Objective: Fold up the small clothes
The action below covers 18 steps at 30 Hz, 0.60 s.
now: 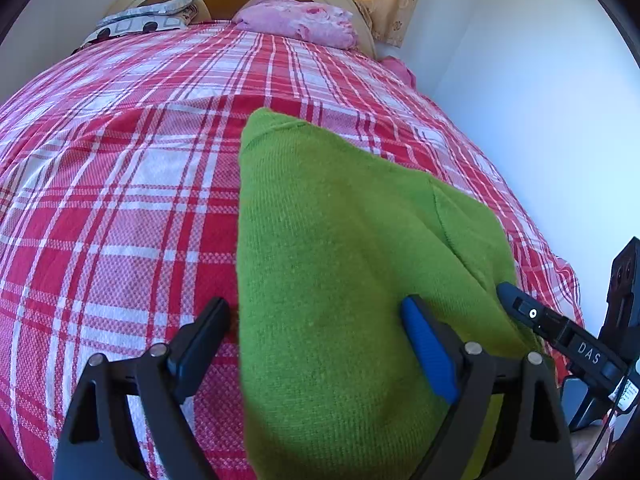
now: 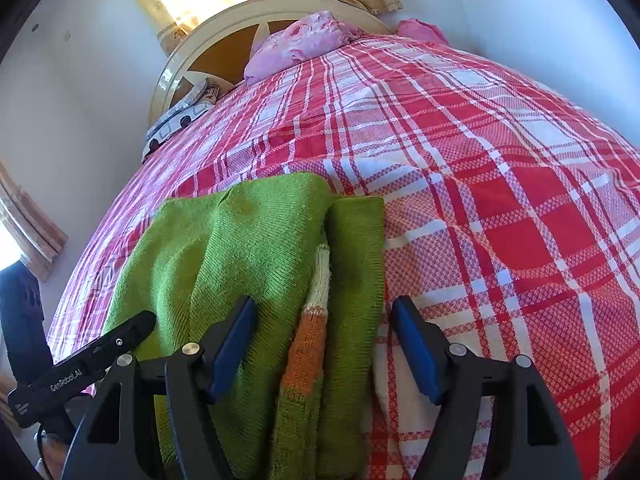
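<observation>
A green knit garment (image 1: 340, 240) lies folded lengthwise on the red plaid bedspread (image 1: 120, 200). My left gripper (image 1: 314, 304) is open and straddles the garment's left edge, with one finger over the bedspread and the blue pad on the knit. In the right wrist view the garment (image 2: 260, 240) shows two folded flaps with an orange and white stripe (image 2: 312, 320) in the gap between them. My right gripper (image 2: 324, 304) is open over the near right part: its left pad rests on the knit and its right pad stands just past the garment's right edge. Neither gripper pinches the cloth.
A pink pillow (image 1: 300, 20) and a patterned pillow (image 1: 144, 20) lie against the cream headboard (image 2: 176, 72). A white wall (image 1: 540, 120) runs close along the bed's right side. The other gripper's black finger (image 1: 560, 328) reaches in beside the garment.
</observation>
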Each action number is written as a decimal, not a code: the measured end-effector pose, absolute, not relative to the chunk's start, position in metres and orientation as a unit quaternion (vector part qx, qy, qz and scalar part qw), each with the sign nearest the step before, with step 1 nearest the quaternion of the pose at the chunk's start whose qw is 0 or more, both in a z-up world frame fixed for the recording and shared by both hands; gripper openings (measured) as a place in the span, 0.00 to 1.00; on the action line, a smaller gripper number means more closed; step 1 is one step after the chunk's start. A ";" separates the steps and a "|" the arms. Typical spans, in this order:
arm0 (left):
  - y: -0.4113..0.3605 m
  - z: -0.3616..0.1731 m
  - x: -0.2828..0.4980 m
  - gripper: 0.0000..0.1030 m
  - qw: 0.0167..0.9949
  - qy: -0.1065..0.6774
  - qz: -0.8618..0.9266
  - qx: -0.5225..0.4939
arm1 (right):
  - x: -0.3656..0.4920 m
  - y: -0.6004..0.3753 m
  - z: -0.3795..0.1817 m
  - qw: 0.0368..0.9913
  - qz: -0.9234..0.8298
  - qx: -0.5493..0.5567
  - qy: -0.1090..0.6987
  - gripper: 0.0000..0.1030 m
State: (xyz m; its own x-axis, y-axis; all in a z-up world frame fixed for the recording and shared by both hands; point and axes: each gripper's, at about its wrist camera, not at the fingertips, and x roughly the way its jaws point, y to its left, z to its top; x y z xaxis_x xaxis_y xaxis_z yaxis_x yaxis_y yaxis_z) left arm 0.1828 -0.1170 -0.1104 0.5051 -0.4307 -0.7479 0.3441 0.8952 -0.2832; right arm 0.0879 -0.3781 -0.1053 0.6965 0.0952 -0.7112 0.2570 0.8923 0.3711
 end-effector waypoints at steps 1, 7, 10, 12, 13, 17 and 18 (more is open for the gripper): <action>-0.117 -0.110 0.182 0.88 0.867 0.443 -0.223 -0.048 | 0.089 -0.377 -0.105 0.893 -0.045 0.227 0.387 0.69; -0.118 -0.111 0.182 0.88 0.867 0.442 -0.223 -0.049 | 0.102 -0.369 -0.104 0.895 -0.043 0.215 0.390 0.70; -0.120 -0.111 0.182 0.87 0.867 0.442 -0.225 -0.047 | 0.105 -0.365 -0.104 0.896 -0.043 0.203 0.393 0.70; -0.122 -0.110 0.181 0.82 0.867 0.439 -0.229 -0.044 | 0.105 -0.365 -0.105 0.896 -0.041 0.203 0.393 0.69; -0.124 -0.110 0.181 0.81 0.868 0.438 -0.232 -0.042 | 0.105 -0.365 -0.105 0.896 -0.040 0.203 0.393 0.67; -0.123 -0.110 0.180 0.77 0.867 0.436 -0.239 -0.044 | 0.103 -0.360 -0.103 0.901 -0.030 0.194 0.387 0.52; -0.122 -0.110 0.181 0.76 0.866 0.437 -0.241 -0.046 | 0.103 -0.359 -0.102 0.903 -0.032 0.190 0.385 0.49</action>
